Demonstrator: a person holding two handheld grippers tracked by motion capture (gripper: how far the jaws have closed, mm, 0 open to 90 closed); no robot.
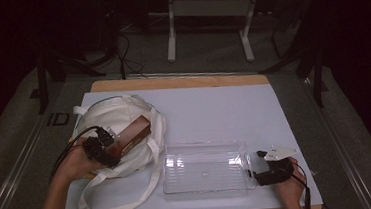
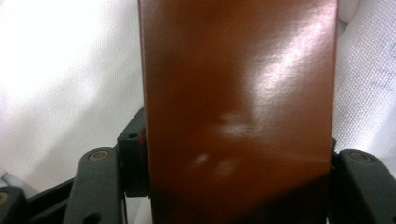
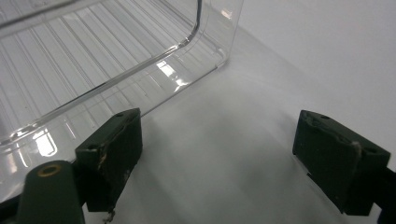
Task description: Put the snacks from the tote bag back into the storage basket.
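A glossy brown box [image 1: 134,133] lies slanted on top of a white cloth tote bag [image 1: 105,116] at the table's left. My left gripper [image 1: 119,142] is shut on the box's near end. In the left gripper view the brown box [image 2: 238,93] spans the whole gap, its sides against both black pads [image 2: 133,154], with the bag's white cloth [image 2: 56,70] behind it. A clear plastic tray [image 1: 202,146] sits at the front centre. My right gripper [image 1: 253,168] rests open at the tray's right end; in the right gripper view its jaws [image 3: 217,154] stand wide over bare mat beside the tray's corner [image 3: 205,42].
A white mat [image 1: 224,106] covers the wooden table [image 1: 181,81]. The bag's long straps [image 1: 116,202] loop toward the front edge, just left of the tray. Beyond the table are a dark floor, cables and a white frame stand [image 1: 170,35].
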